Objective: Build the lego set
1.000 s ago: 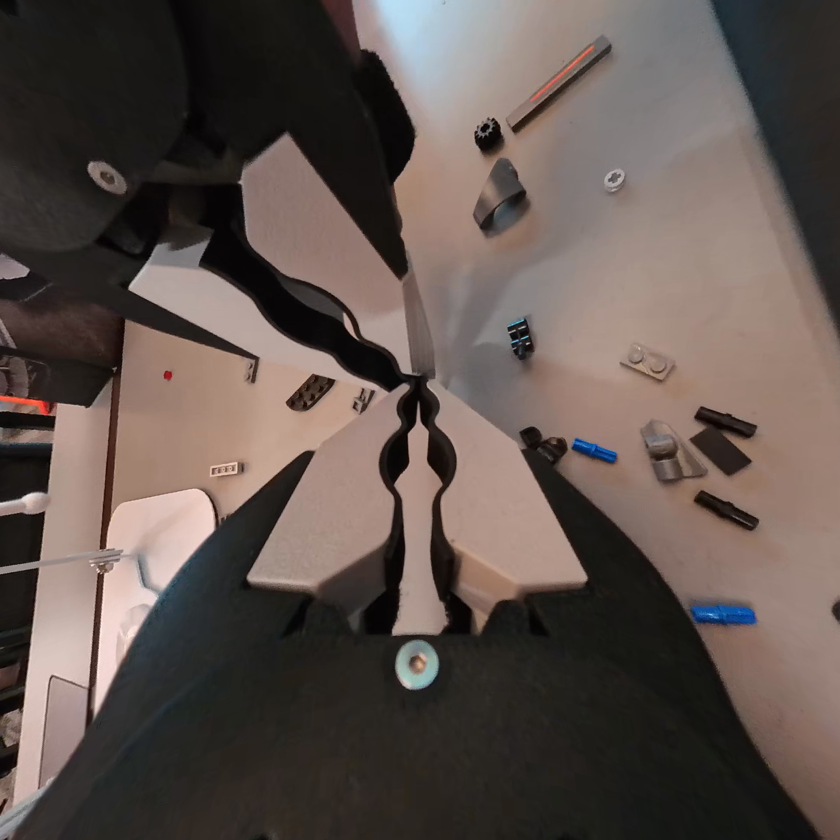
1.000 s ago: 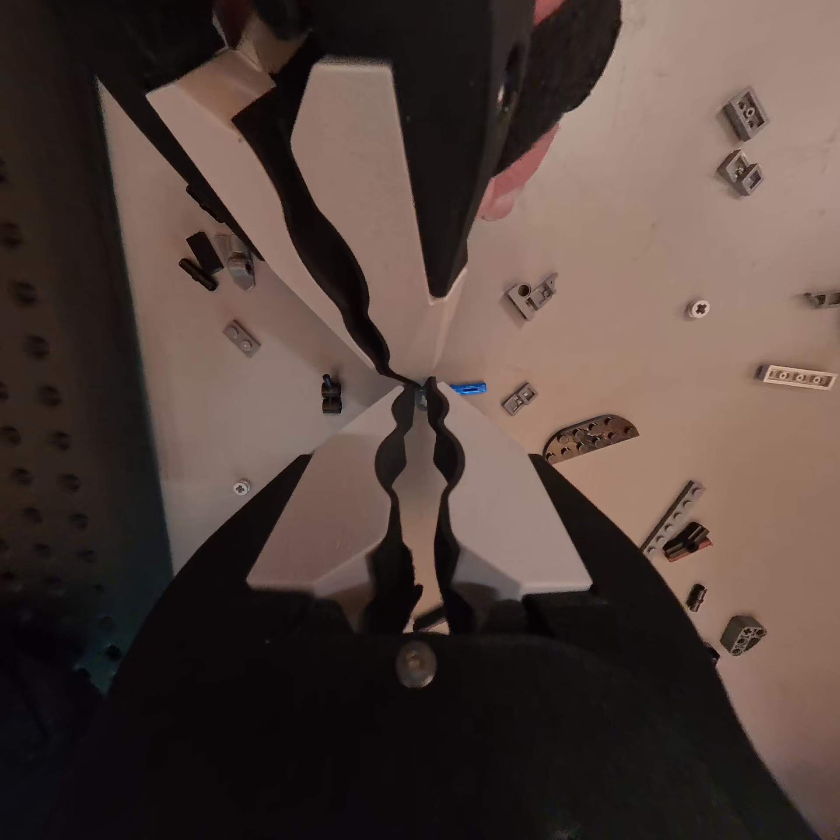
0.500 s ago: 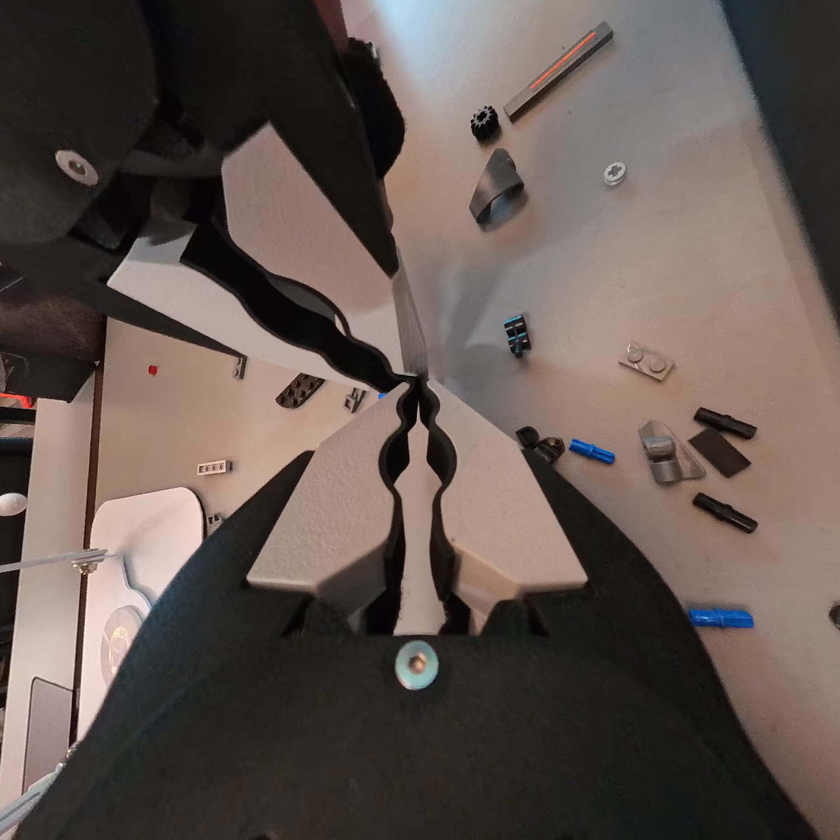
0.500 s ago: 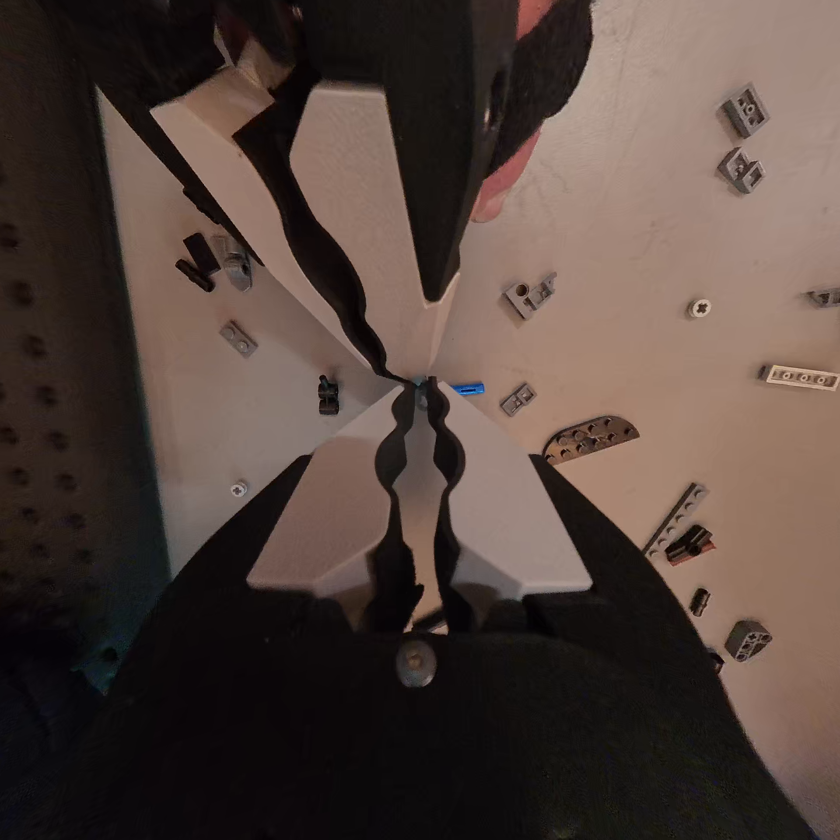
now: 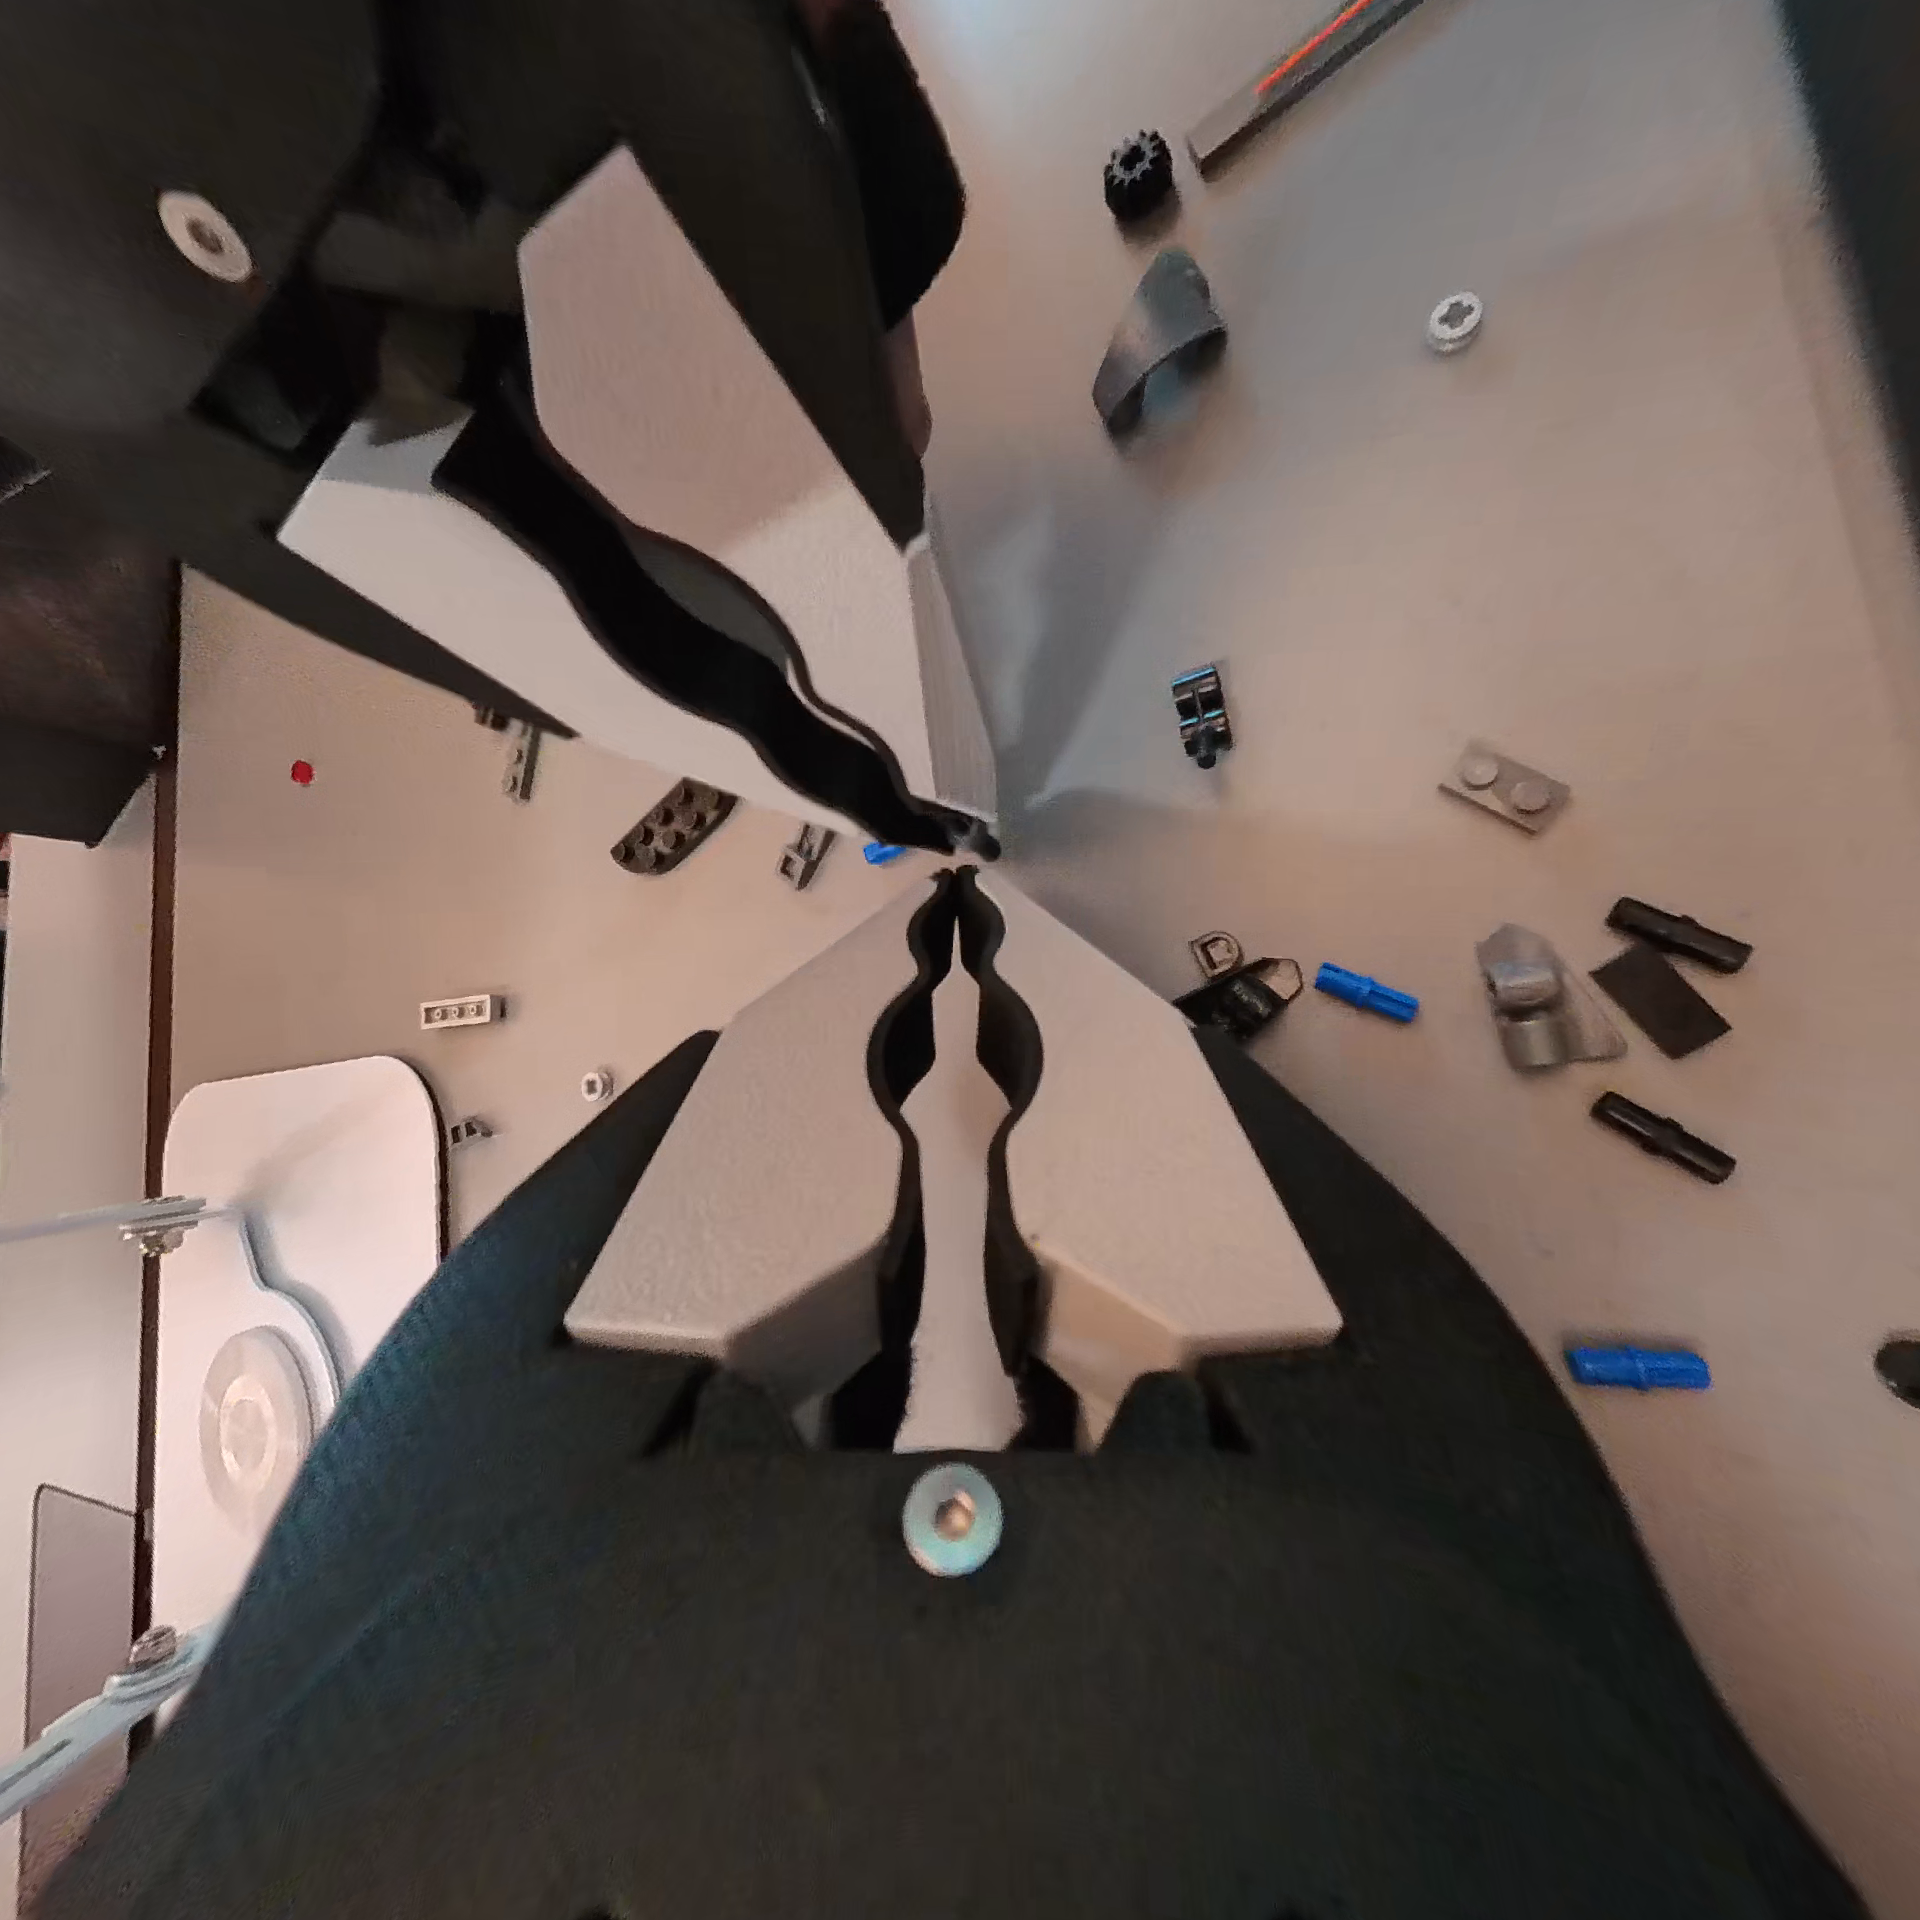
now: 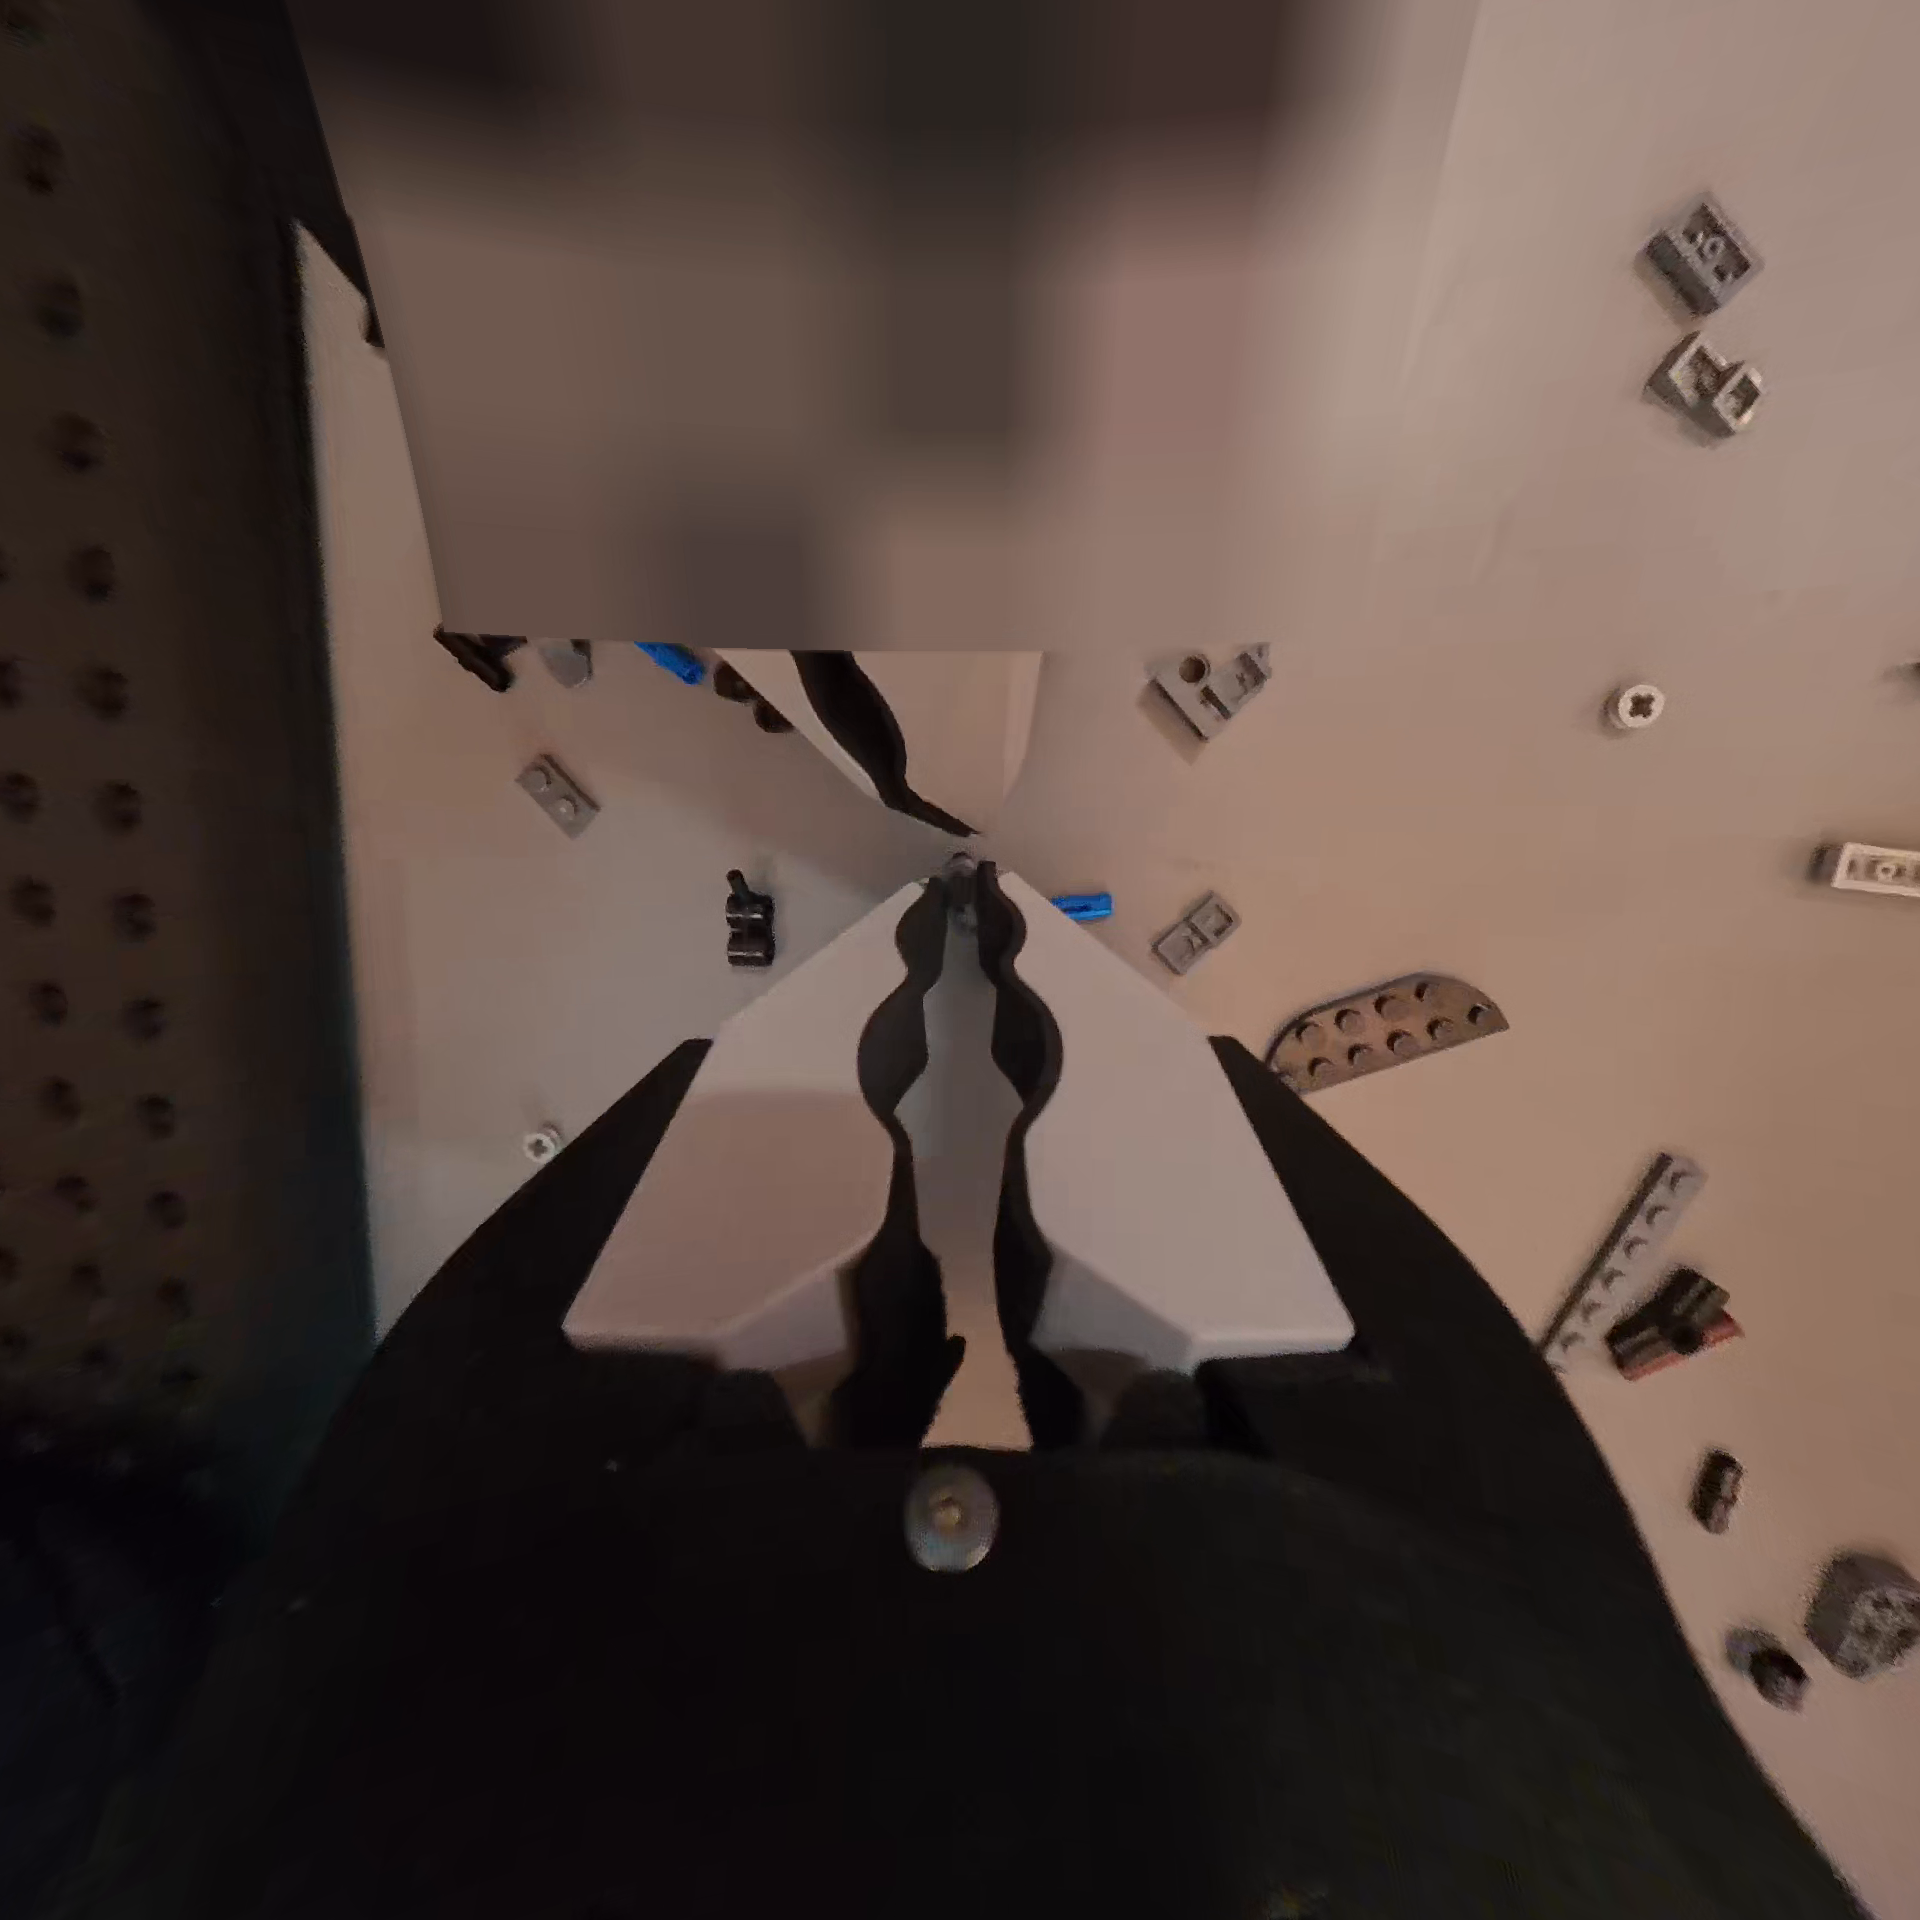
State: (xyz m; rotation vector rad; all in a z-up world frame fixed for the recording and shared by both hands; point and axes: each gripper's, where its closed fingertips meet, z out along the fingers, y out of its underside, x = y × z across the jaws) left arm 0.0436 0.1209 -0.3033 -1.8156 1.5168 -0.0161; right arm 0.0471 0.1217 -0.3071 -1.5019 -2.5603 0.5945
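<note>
A pale desk [image 5: 1351,582] lies under both grippers, strewn with loose lego pieces in grey, black and blue. The left gripper [image 5: 956,883] has its jaws pressed together at the tips, with nothing visible between them. Tip to tip with it, a little apart, the right gripper [image 6: 964,883] is clamped on a tiny piece [image 6: 960,878], dark with a pale glint, too small to tell its shape. To the right of the left gripper lie a blue pin [image 5: 1365,992], two black pins [image 5: 1662,1137], a grey two-stud plate [image 5: 1504,787] and a second blue pin [image 5: 1636,1367]; beyond it sit a black gear [image 5: 1139,179] and a long grey bar [image 5: 1309,88] with a red stripe. Right of the right gripper rest a dark rounded studded plate [image 6: 1387,1029], a long grey plate [image 6: 1626,1252] and a small blue pin [image 6: 1083,906] just beside its fingertips
</note>
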